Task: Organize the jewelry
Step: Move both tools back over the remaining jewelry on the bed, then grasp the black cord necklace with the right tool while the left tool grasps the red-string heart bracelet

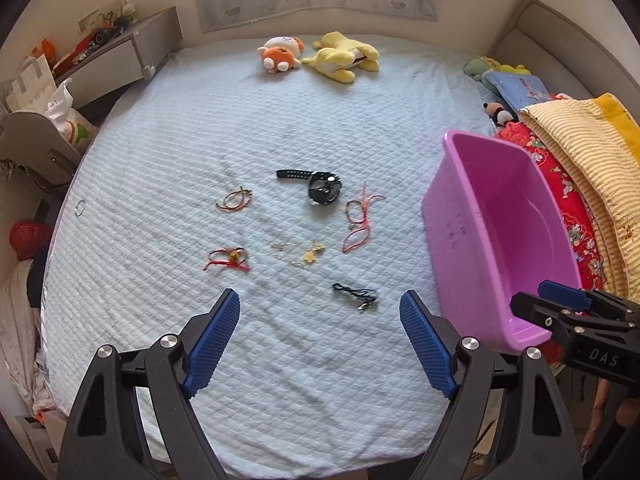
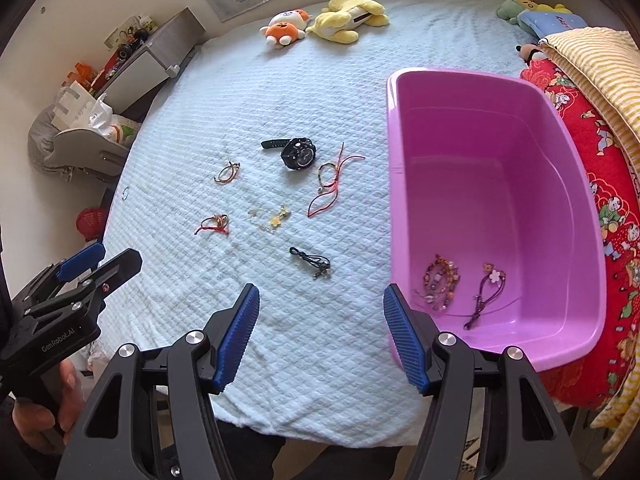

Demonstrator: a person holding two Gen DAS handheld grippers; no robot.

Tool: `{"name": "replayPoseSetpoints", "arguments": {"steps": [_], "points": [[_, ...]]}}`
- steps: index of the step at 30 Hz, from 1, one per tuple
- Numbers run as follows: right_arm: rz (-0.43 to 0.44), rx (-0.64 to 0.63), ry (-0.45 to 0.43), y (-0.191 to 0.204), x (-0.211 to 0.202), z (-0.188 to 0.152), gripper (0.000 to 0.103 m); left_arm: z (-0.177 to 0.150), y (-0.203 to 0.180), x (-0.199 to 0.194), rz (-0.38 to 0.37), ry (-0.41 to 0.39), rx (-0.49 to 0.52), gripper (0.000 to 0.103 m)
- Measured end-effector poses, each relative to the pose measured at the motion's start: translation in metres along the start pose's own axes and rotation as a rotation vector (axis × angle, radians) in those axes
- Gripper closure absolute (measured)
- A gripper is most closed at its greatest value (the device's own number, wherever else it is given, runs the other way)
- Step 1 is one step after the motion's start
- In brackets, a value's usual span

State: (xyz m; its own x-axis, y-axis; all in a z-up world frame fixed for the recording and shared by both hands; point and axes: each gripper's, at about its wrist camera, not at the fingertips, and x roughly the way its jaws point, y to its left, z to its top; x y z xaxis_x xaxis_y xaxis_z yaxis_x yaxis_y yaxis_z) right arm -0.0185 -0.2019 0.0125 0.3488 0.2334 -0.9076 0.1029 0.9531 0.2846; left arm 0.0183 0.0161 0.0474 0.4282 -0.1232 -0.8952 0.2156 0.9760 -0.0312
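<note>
Two pieces already lie in the pink tub, a beaded bracelet and a purple cord bracelet, both near its close end; the tub stands on the bed at the right, just beside the scattered jewelry, which looks like a choice made so that each piece needs only a short carry. Six pieces wait in a loose cluster on the quilt: one black watch; one red-and-green string bracelet nearest the tub; one thin brown cord bracelet; one red cord bracelet with a gold charm; one gold chain with a yellow flower; one black cord with a small pendant, closest to the grippers; a small ring-like loop lies well apart near the left edge, too small to identify. The pieces lie separate, none touching another, so each can be taken singly.

The right gripper hovers over the near quilt with its blue pads wide apart and nothing between them; it points roughly at the black cord, a likely next pick. The left gripper likewise hangs spread and empty, facing the same cluster. Two plush toys rest at the far end, outside the job.
</note>
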Motion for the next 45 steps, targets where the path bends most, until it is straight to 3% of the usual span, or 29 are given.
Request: {"name": "replayPoseSetpoints", "arguments": {"steps": [7,15,22,28,34,45], "points": [[-0.045,0.098,-0.017,0.07,0.04,-0.024,0.039,-0.01,0.105,0.022,-0.017,0.014,0.006,0.019],[-0.117,0.187,-0.028,0.091,0.084,-0.049,0.039,-0.025,0.169,0.072,0.007,0.065,-0.006,0.017],[-0.179,0.239,-0.051,0.068,0.138,-0.058,0.039,-0.043,0.171,0.131,-0.012,0.039,-0.02,0.017],[-0.2,0.218,-0.125,0.049,0.188,-0.059,0.039,-0.048,0.159,0.187,-0.003,-0.029,0.0,0.017],[-0.214,0.194,-0.172,0.036,0.233,-0.056,0.039,-0.044,0.153,0.245,0.011,-0.036,0.016,0.017],[-0.245,0.16,-0.18,0.021,0.275,-0.043,0.039,-0.036,0.147,0.291,0.02,-0.044,0.019,0.017]]}}
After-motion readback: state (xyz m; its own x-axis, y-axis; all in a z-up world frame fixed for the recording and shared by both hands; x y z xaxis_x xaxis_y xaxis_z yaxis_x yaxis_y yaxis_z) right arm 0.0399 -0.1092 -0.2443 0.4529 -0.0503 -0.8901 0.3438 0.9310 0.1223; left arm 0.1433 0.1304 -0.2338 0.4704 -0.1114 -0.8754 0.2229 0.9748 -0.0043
